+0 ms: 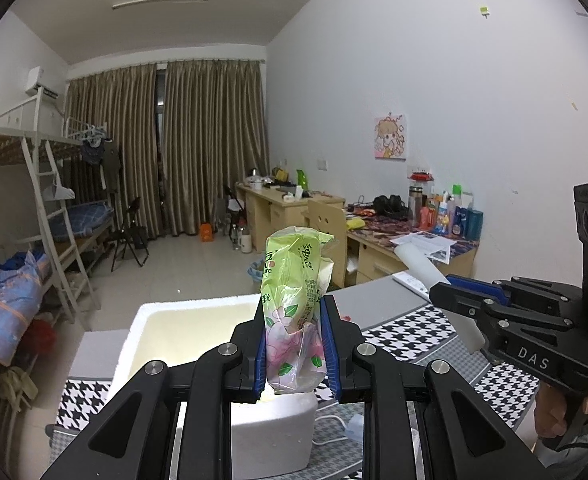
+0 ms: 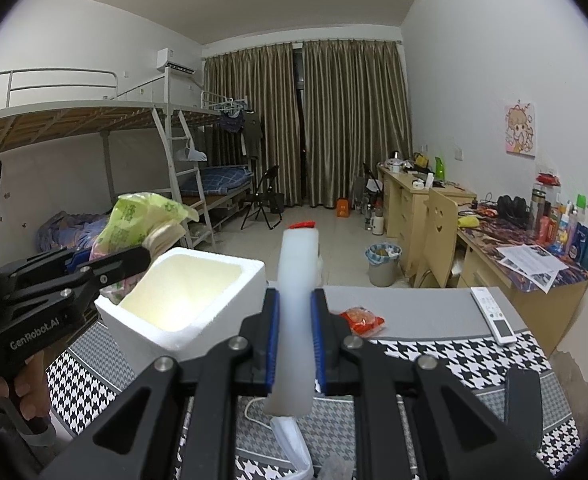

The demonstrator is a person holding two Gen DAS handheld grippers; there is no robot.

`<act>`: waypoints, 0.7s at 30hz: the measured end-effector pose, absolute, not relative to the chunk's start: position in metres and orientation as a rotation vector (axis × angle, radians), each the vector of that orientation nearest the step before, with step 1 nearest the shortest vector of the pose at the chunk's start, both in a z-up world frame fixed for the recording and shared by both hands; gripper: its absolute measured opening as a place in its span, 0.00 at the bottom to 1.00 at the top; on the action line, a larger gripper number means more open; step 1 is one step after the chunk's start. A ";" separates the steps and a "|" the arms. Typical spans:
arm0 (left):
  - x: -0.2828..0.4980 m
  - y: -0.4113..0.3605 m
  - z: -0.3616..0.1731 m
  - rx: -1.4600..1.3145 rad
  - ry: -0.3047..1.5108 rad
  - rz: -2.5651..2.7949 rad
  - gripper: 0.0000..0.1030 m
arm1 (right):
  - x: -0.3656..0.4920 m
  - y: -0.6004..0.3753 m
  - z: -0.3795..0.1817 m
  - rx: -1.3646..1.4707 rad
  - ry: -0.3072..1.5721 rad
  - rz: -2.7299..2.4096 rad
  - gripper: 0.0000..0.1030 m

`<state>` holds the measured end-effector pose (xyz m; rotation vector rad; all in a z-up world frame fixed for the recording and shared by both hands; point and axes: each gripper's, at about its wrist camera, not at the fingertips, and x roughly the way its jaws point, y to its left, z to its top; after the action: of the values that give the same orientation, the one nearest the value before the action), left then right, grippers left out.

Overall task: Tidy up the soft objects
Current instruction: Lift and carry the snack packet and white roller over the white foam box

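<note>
We note a crinkled plastic tissue pack (image 1: 294,300), lime green above, white with pink flowers and green leaves below. The foam box (image 2: 182,300) is white outside, pale cream inside. The soft foam strip (image 2: 294,320) is milky white. Both black grippers carry blue finger pads (image 2: 272,344). The table cloth (image 2: 454,364) shows black-and-white houndstooth around plain grey. A small snack packet (image 2: 361,320) is red-orange. The remote control (image 2: 493,314) is white.

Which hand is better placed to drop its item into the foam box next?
Left. The left gripper holds the tissue pack right beside the foam box; the right gripper, gripping the white roll, is farther off.
</note>
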<state>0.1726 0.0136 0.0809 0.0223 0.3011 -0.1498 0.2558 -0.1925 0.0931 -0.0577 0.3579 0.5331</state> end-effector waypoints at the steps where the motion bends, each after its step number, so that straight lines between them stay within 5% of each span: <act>1: 0.173 0.015 0.082 0.024 0.298 -0.145 0.24 | 0.256 -0.191 0.093 -0.059 0.357 0.535 0.18; 21: 0.185 0.046 0.086 0.009 0.285 -0.045 0.24 | 0.275 -0.154 0.097 -0.066 0.389 0.611 0.18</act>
<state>0.1851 0.0460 0.0858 0.0089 0.2848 -0.0448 0.2747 -0.1542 0.0968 -0.0658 0.3892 0.6109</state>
